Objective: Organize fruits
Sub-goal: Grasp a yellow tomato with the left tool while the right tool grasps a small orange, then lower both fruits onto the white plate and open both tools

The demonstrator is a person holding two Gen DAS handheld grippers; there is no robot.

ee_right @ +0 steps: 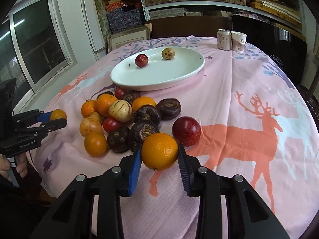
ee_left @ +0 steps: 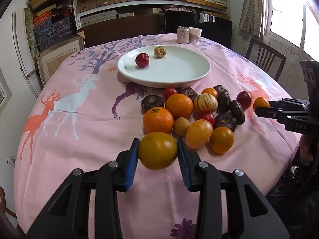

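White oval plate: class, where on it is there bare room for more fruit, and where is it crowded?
The white oval plate is bare across its near and right parts; only a red plum and a tan round fruit sit near its far rim.

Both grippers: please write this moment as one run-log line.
left gripper: shut on orange | right gripper: shut on second orange | white plate: red fruit, yellowish fruit | pile: on tablecloth

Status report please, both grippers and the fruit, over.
Left gripper shut on an orange. Right gripper shut on another orange. White plate holds two fruits; the pile sits between grippers and plate.
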